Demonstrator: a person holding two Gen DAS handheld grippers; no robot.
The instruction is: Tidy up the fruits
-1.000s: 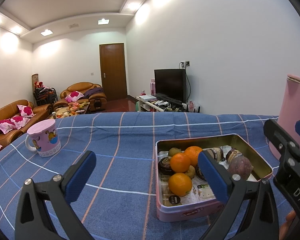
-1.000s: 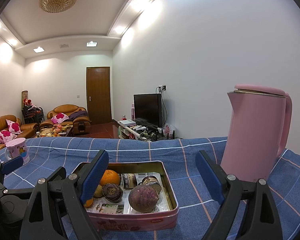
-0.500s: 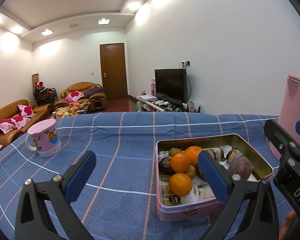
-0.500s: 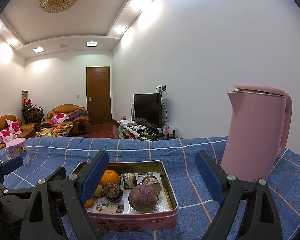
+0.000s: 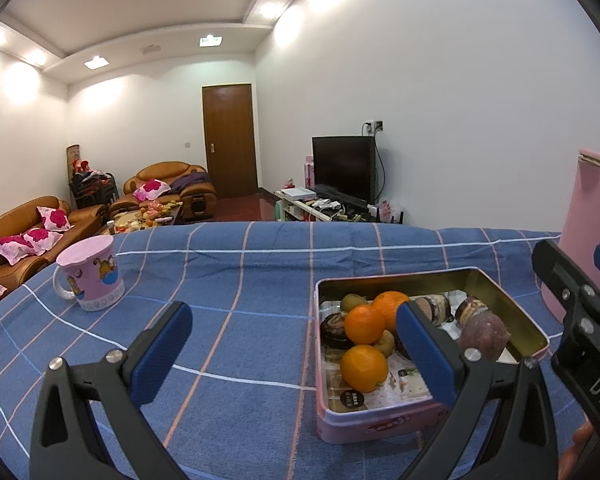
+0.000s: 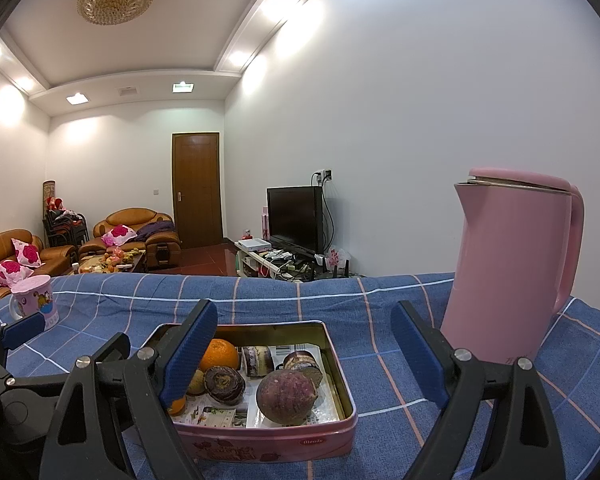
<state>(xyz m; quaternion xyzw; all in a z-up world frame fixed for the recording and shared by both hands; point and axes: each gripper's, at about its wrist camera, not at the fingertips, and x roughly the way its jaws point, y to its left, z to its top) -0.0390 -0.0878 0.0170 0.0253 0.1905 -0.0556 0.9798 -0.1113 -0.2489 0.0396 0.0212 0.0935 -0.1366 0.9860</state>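
A pink tin (image 5: pixel 384 428) (image 6: pixel 268 446) with a gold inside stands on the blue checked cloth. It holds three oranges (image 5: pixel 365 367), a small green fruit (image 5: pixel 353 302), a big purple fruit (image 6: pixel 287 397) (image 5: pixel 485 336), and dark halved pieces (image 6: pixel 224 384). My left gripper (image 5: pixel 296 354) hangs open just left of and before the tin, nothing between its blue pads. My right gripper (image 6: pixel 304 356) stands open above the tin's near right part, empty too. Each gripper shows at the edge of the other's view.
A pink kettle (image 6: pixel 512 268) (image 5: pixel 592 216) stands right of the tin. A pink cartoon mug (image 5: pixel 92 274) (image 6: pixel 36 306) sits at the far left of the table. Behind lie sofas, a TV stand and a door.
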